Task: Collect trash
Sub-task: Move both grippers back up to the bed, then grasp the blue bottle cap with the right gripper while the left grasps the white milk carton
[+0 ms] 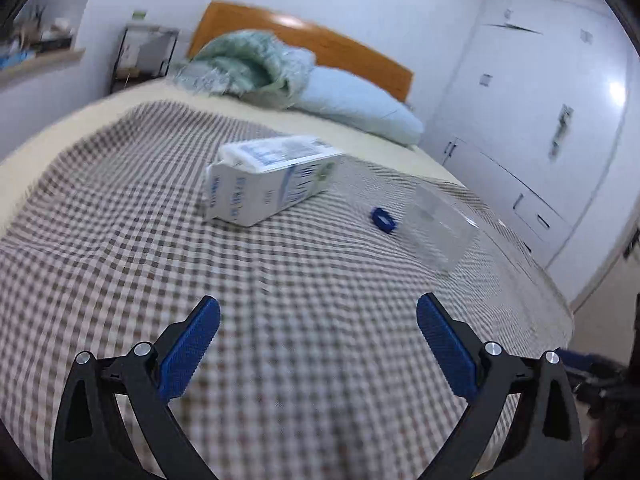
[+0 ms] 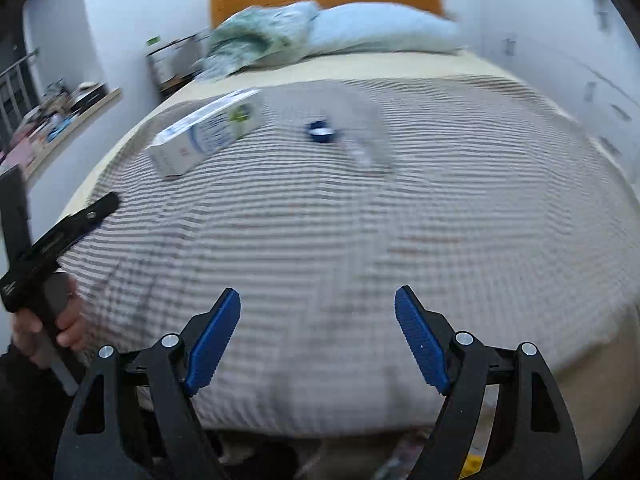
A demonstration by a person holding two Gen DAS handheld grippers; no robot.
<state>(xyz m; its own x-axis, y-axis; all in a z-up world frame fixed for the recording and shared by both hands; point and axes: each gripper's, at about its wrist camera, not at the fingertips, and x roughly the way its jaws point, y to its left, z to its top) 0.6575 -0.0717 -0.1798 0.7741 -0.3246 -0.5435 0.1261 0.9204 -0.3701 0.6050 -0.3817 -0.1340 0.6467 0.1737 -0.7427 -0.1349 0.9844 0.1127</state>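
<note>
A white and blue milk carton (image 1: 272,180) (image 2: 210,136) lies on its side on the checked bed cover (image 1: 200,280). To its right sit a small blue cap (image 1: 383,220) (image 2: 320,131) and a clear plastic box (image 1: 438,228) (image 2: 362,128), blurred in the right wrist view. My left gripper (image 1: 318,332) hangs open over the near part of the bed, well short of the carton, nothing between its blue pads. My right gripper (image 2: 318,328) is open too, above the bed's foot edge. The left gripper's finger (image 2: 76,224) and the hand holding it show at the left.
A green blanket (image 1: 248,64) and pale blue pillow (image 1: 356,104) lie by the wooden headboard (image 1: 320,48). White wardrobe doors (image 1: 540,120) stand to the right. A shelf with clutter (image 2: 60,120) and a small rack (image 1: 144,56) are on the left. Items lie on the floor below the bed's foot.
</note>
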